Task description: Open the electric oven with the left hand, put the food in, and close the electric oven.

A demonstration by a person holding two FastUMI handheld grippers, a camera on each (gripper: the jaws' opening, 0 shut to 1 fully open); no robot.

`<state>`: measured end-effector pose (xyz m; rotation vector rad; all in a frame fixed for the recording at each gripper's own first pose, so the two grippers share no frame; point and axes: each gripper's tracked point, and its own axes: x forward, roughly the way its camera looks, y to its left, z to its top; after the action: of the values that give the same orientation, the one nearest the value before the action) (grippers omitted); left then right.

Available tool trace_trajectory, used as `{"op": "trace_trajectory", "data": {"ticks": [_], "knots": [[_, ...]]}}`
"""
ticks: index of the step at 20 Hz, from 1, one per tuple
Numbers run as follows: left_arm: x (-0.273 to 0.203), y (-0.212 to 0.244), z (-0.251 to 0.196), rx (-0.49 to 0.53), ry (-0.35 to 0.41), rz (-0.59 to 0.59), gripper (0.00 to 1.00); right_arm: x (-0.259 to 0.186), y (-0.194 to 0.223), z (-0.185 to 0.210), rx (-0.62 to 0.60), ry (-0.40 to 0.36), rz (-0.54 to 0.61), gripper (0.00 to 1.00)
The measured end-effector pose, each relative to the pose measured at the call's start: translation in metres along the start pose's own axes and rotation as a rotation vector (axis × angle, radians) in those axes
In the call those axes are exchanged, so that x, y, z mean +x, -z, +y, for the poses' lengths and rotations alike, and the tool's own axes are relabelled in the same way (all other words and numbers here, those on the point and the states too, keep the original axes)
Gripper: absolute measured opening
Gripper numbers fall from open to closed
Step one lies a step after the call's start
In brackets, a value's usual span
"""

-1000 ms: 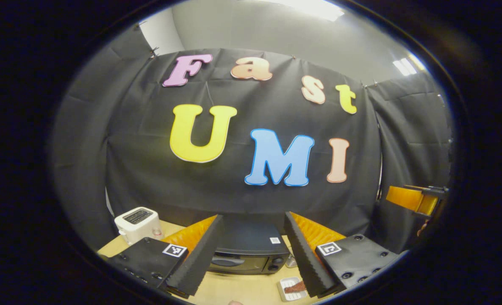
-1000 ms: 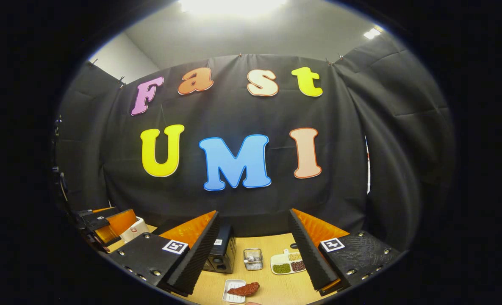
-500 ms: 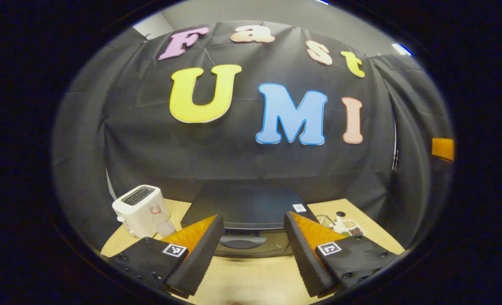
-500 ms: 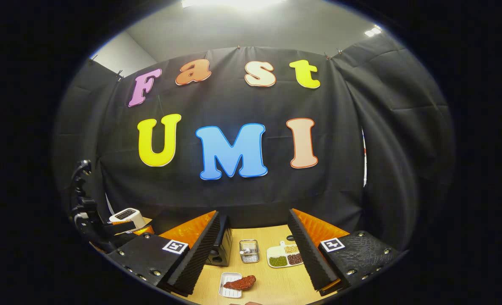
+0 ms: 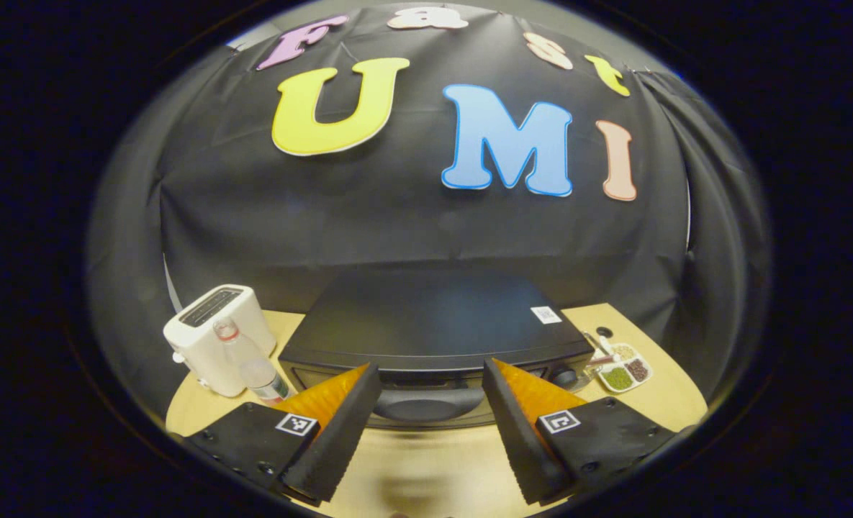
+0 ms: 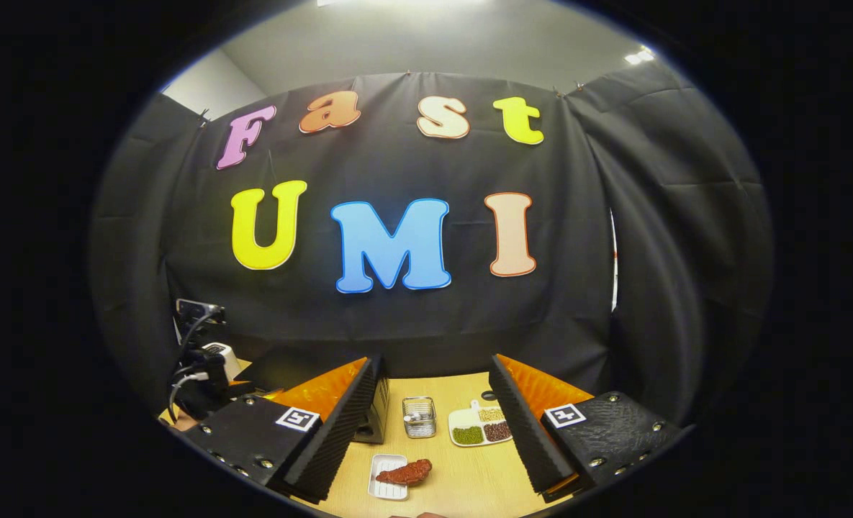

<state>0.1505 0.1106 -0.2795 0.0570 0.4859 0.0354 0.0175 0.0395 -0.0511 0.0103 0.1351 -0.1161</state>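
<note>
The electric oven (image 5: 433, 338) sits on the bench (image 5: 426, 475) against the booth's back wall, its door shut and the curved door handle (image 5: 426, 403) facing the left gripper (image 5: 430, 424). That gripper's fingers are spread wide and hold nothing; the handle shows in the gap between them, near but apparently not yet touched. So the first step, opening the door, looks about to start rather than done.

The food (image 6: 404, 473), a reddish-brown piece lying on a small white tray (image 6: 385, 488), waits on the bench in front of the oven's right end, low between the fingers of the right gripper (image 6: 433, 439). Those fingers are parted too and empty, hovering well above it. Loading and closing are both left.

Around the oven: a white toaster (image 5: 214, 334) with a clear bottle (image 5: 250, 363) just beside it on one side, a wire basket (image 6: 419, 417) and a divided dish of beans (image 6: 480, 429) on the other.
</note>
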Motion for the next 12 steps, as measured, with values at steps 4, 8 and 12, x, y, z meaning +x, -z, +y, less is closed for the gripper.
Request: {"op": "trace_trajectory", "data": {"ticks": [4,8,12], "knots": [[0.023,0.016,0.005,0.023,0.001,0.035,0.96,0.001,0.000,0.003,-0.021,0.001,0.004,0.98],[0.031,0.018,0.006,0.047,-0.005,0.028,0.96,0.002,0.002,-0.001,-0.022,0.015,0.014,0.98],[0.032,0.019,0.008,0.042,-0.015,0.028,0.99,0.001,0.005,-0.001,-0.015,0.019,0.023,0.98]]}}
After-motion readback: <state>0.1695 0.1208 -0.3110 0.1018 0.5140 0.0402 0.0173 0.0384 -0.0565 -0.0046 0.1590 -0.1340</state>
